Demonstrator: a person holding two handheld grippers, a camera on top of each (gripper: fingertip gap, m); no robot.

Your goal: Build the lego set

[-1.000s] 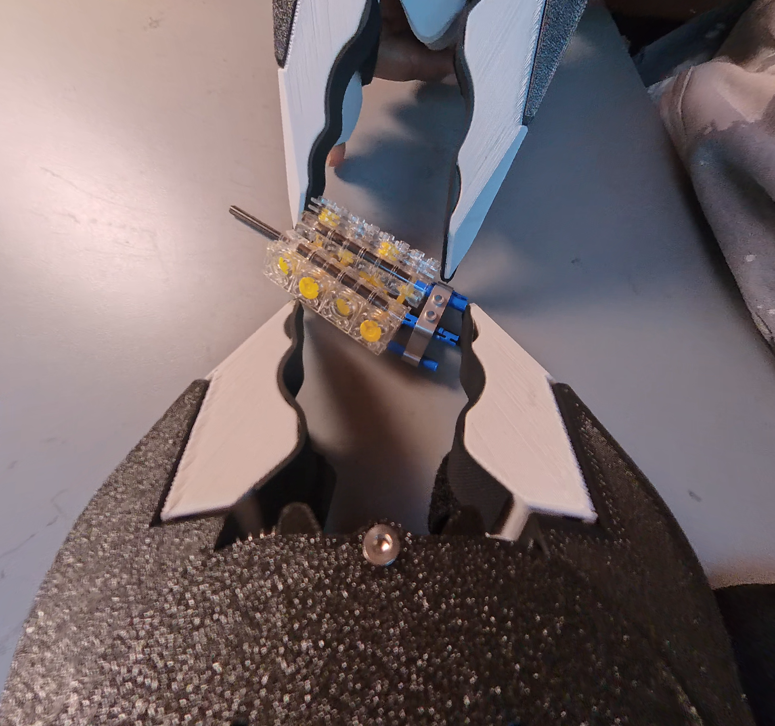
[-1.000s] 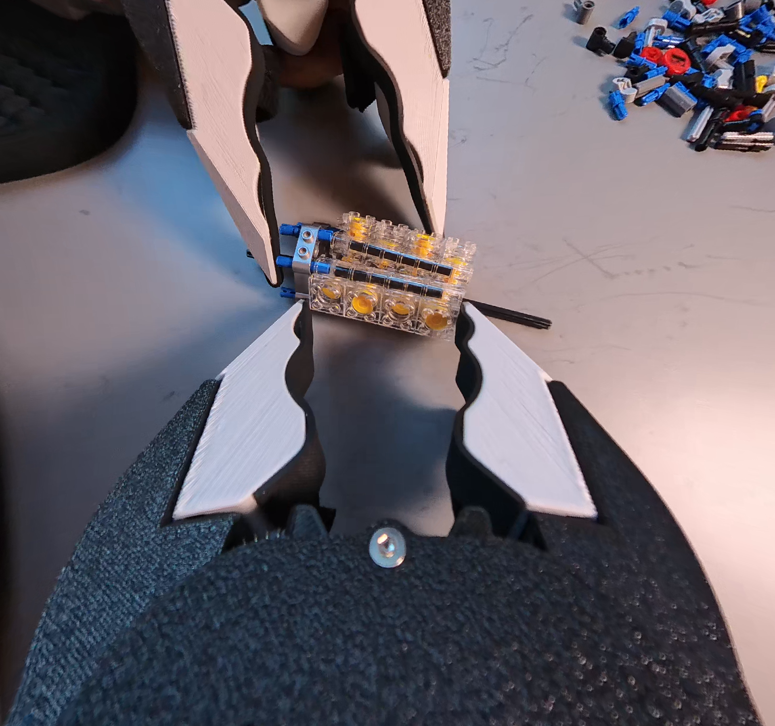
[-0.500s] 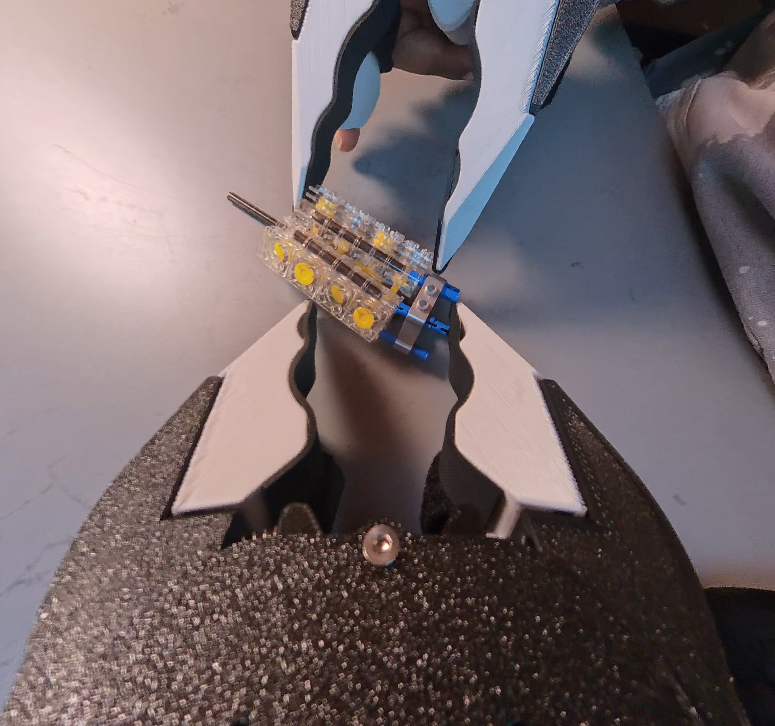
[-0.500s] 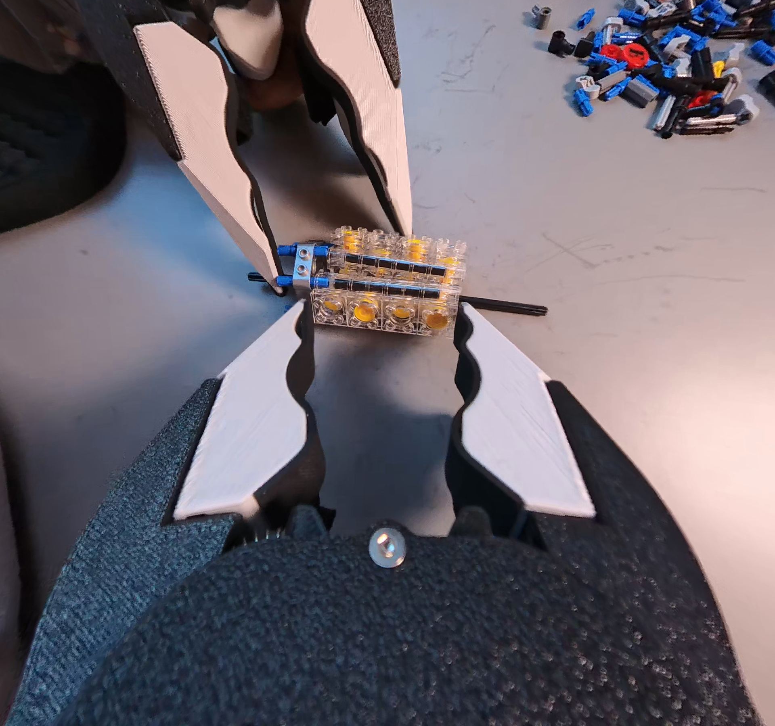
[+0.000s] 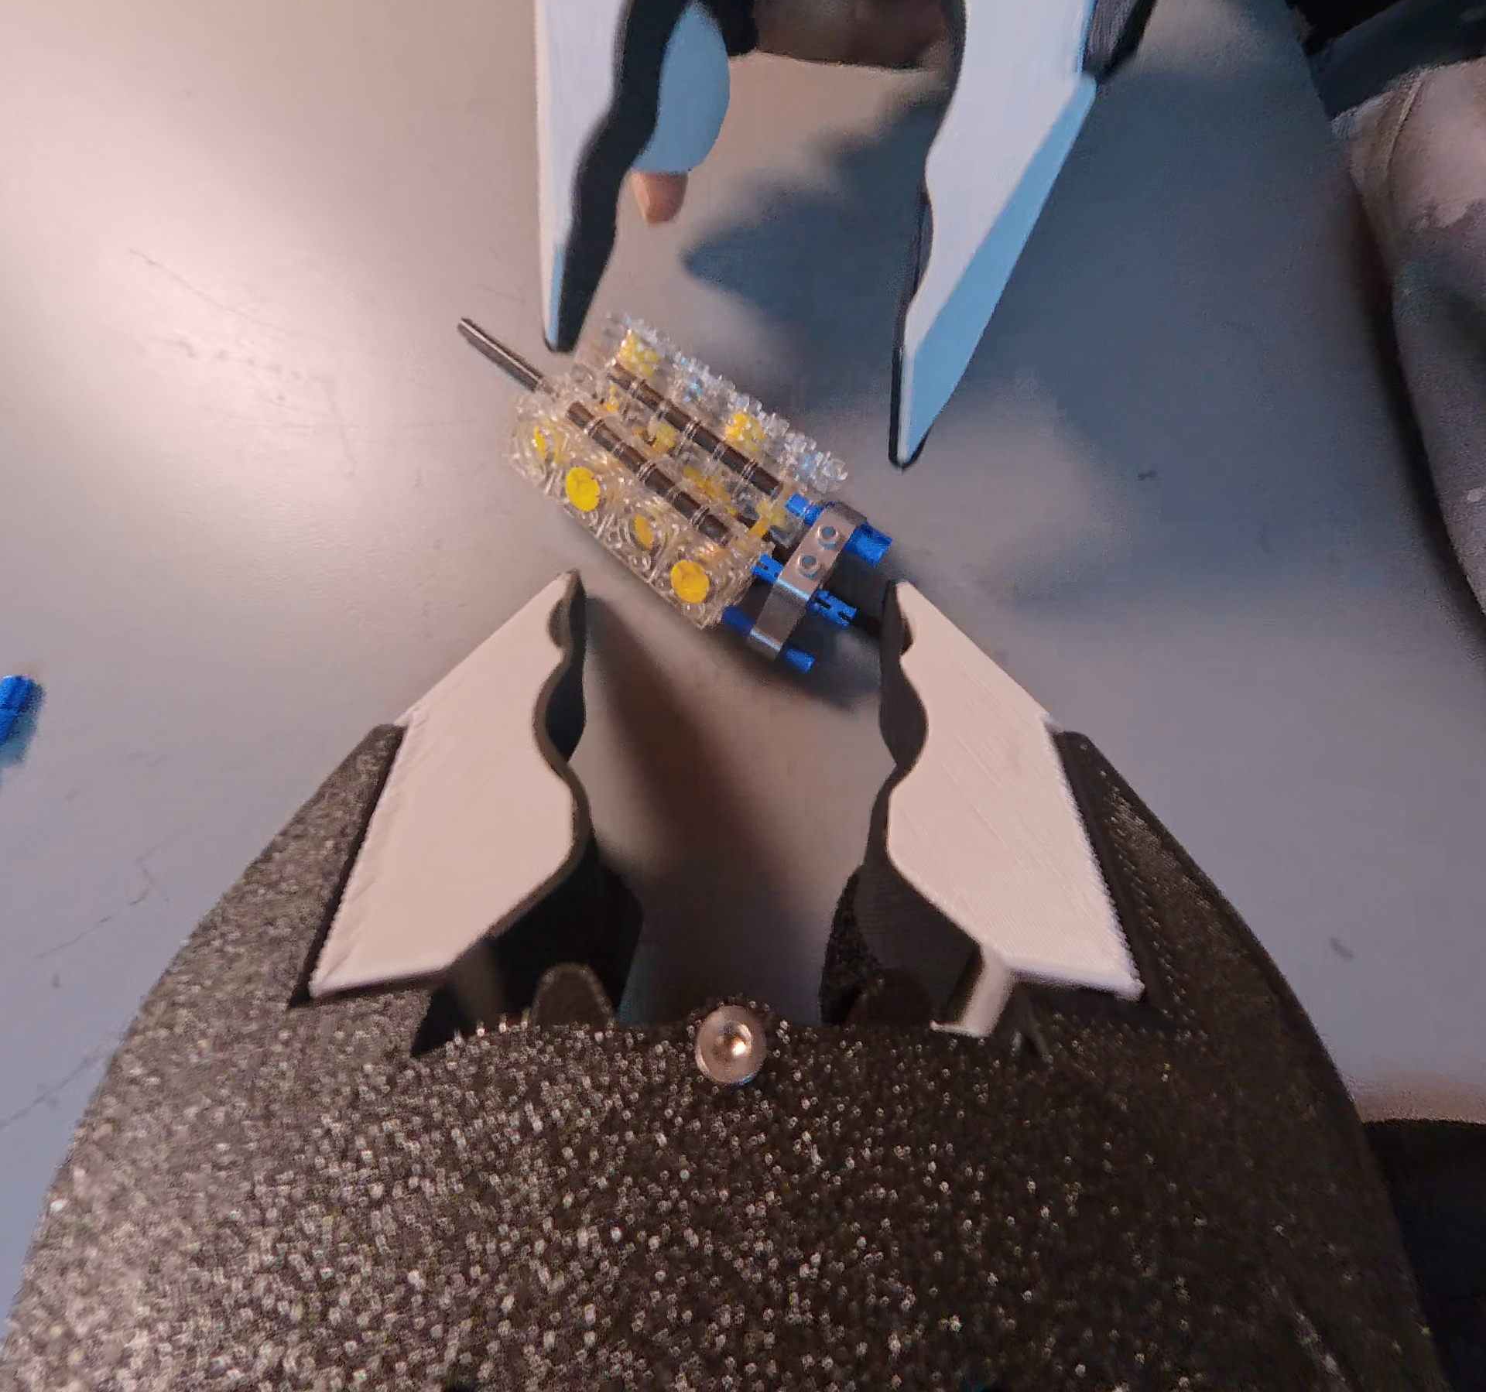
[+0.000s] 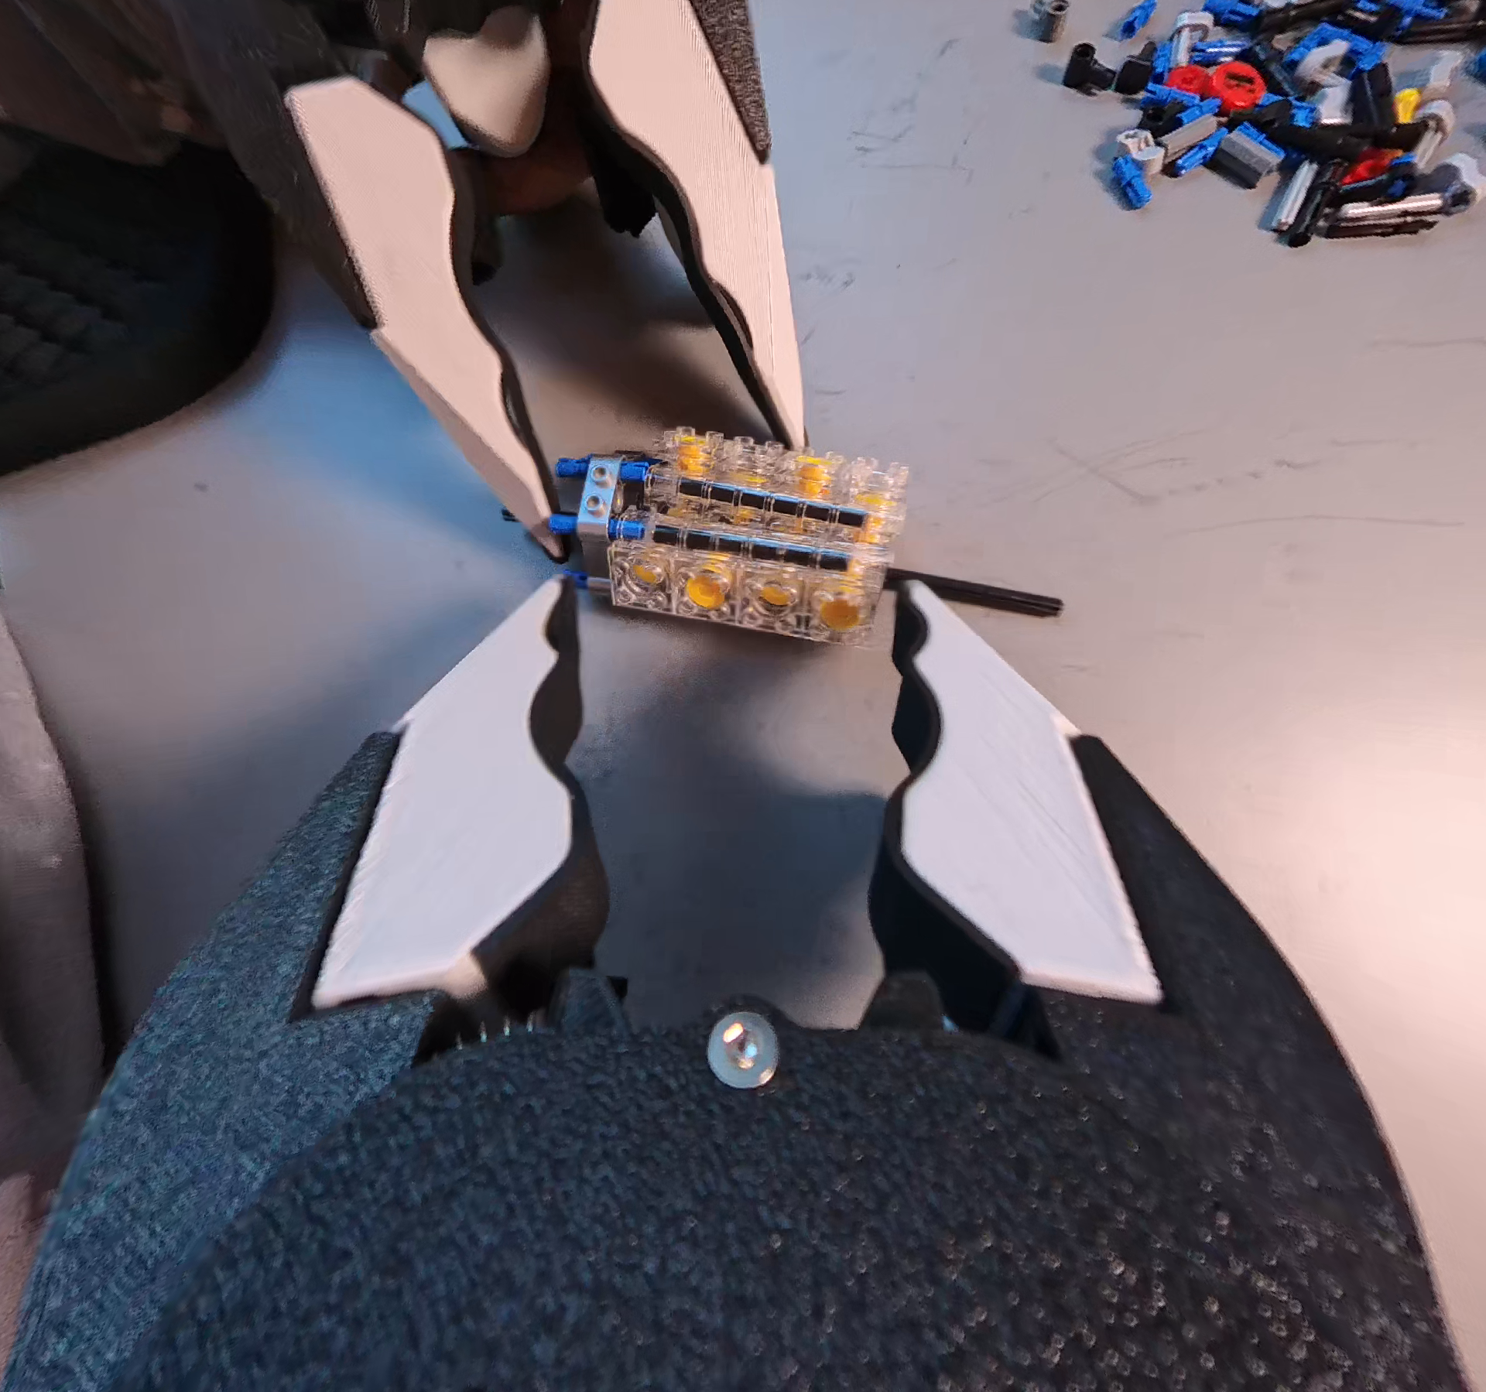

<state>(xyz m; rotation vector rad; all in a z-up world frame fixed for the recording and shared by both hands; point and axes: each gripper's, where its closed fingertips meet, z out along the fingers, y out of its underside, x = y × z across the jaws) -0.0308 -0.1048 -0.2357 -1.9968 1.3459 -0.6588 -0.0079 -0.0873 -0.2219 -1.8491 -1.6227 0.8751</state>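
Both of our grippers are spread wide right now and neither is holding anything. The left gripper [image 5: 728,590] sits just short of the block [image 5: 675,481], with its right fingertip right beside the grey bracket [image 5: 808,586] and blue pins [image 5: 868,545] at that end; we can't tell if it's actually touching. The right gripper [image 6: 732,594] comes in from the opposite side, fingertips flanking the block's long side, with the black axle [image 6: 989,596] poking out past its right finger. The block itself lies on the grey surface [image 5: 241,308] between the two grippers: a stack of clear bricks with yellow bits inside and dark rods along the top. We'd guess it's light, rigid and pretty slick, being smooth clear plastic, so a pinch on the flat long faces looks like the safe hold. The studded top gives some bite too. We'd stay off the thin axle and the pin end, since those look like they could slide out or pop loose under a squeeze. No containers anywhere in either view. Loose parts [image 6: 1303,91] in blue, black, red and grey just sit in a heap on the surface, well apart from the block, and one stray blue piece [image 5: 16,698] lies off by the edge of the left view.
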